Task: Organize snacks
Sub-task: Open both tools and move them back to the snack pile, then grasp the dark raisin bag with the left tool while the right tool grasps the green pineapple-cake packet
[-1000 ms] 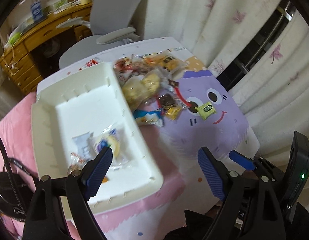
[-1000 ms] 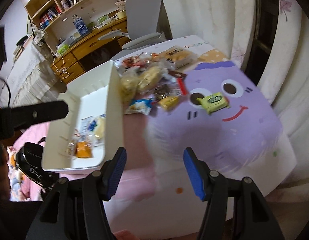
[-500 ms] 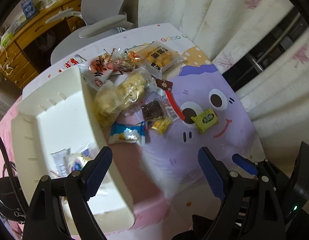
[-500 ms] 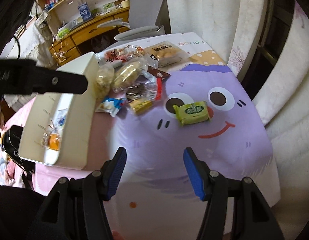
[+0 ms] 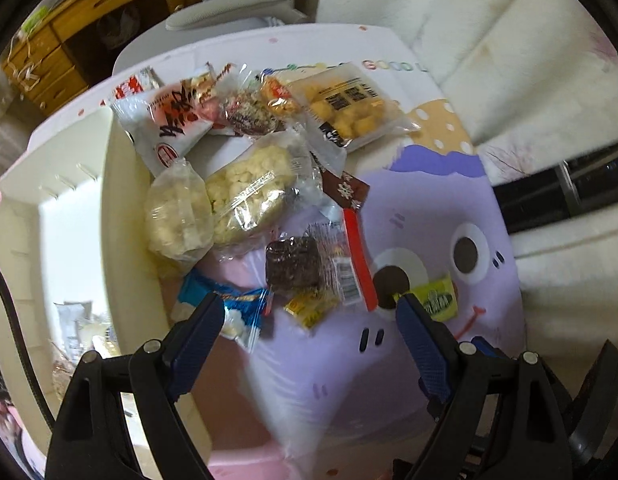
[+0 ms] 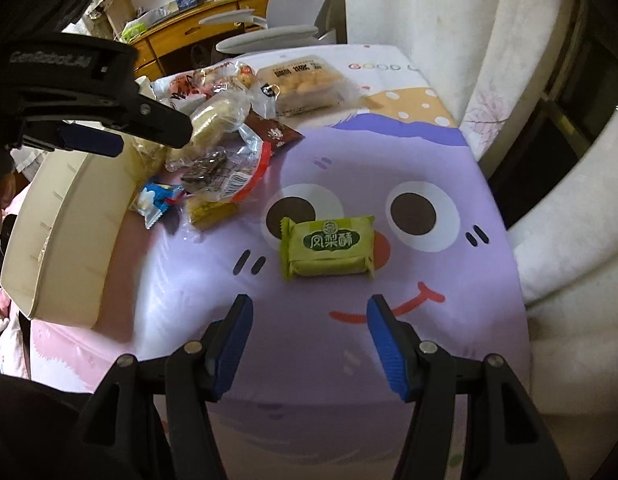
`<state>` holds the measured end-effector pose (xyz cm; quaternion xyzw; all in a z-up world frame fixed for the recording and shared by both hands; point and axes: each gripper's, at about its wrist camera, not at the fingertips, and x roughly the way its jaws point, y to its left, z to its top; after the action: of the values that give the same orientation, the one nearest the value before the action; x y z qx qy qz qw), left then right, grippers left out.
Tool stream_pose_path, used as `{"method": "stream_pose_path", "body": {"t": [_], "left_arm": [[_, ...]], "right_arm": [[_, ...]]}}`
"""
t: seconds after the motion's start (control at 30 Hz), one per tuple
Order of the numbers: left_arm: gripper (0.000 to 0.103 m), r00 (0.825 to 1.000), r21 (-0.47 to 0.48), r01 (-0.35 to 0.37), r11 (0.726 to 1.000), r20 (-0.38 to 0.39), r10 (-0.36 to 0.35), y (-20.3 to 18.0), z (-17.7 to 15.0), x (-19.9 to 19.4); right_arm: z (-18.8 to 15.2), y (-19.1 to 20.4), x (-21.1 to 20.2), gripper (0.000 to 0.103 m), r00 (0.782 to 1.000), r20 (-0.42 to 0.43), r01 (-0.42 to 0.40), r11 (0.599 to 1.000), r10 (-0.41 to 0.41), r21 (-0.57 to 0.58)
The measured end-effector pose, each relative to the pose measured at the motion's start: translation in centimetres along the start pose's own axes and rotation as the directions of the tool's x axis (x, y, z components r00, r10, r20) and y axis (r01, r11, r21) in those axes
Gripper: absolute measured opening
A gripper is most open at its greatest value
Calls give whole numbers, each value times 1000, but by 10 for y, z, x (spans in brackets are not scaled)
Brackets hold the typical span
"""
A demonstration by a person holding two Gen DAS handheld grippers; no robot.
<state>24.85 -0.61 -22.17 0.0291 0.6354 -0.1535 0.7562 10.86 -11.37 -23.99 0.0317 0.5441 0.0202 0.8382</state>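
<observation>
**A:** How far along is the snack sorting?

**B:** Barely started, I'd judge. The cream-white rectangular plastic bin [image 5: 121, 216] sits along the left edge of the tabletop [image 6: 429, 184], which wears a purple cartoon-face cloth, and only a few small wrapped items show at the bin's near end, too blurred to name. Most of the bin floor is bare.

**A:** And what's still out?

**B:** Nearly everything. A heap lies against the bin's right wall, toward the far edge: a white red-lettered sachet [image 5: 171, 124], two clear bags of pale puffed pieces [image 5: 245, 196], a clear tray of yellow-brown round biscuits [image 5: 349, 108], a dark brown cake in clear wrap [image 5: 293, 264], a small yellow packet [image 5: 309, 308] and a blue-and-white wrapped sweet [image 5: 233, 308]. Apart from the heap, a green pillow-pack pastry [image 6: 329, 248] lies alone at the middle of the cloth, on the cartoon's nose.

**A:** The grippers?

**B:** Both empty. The left gripper [image 5: 309, 332] has its jaws spread wide, poised above the near end of the heap, the blue sweet and yellow packet lying closest. The right gripper [image 6: 309, 336] has its jaws parted to a middling gap, holding nothing, with the green pastry just beyond the tips.

**A:** So the next pickups?

**B:** Likely those nearest pieces, though neither has been touched yet.
</observation>
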Motion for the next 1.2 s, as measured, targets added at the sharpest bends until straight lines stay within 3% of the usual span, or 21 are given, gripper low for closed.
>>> {"method": "stream_pose_path", "body": {"t": [0.37, 0.6, 0.8, 0.93, 1.2], "left_arm": [[86, 997, -143, -44, 989, -75, 34, 16, 21, 47], [63, 991, -186, -73, 980, -121, 51, 22, 29, 68], [63, 989, -197, -79, 977, -142, 51, 19, 33, 78], [55, 987, -200, -81, 976, -152, 51, 13, 37, 85], [47, 989, -225, -59, 973, -148, 26, 6, 38, 96]], "right_arm": [[22, -8, 34, 60, 999, -49, -22, 996, 18, -81], [30, -9, 41, 60, 998, -47, -41, 991, 35, -131], [38, -9, 45, 60, 998, -42, -56, 988, 50, -143], [43, -13, 52, 68, 996, -64, -69, 990, 61, -123], [53, -13, 62, 73, 997, -47, -59, 990, 54, -126]]}}
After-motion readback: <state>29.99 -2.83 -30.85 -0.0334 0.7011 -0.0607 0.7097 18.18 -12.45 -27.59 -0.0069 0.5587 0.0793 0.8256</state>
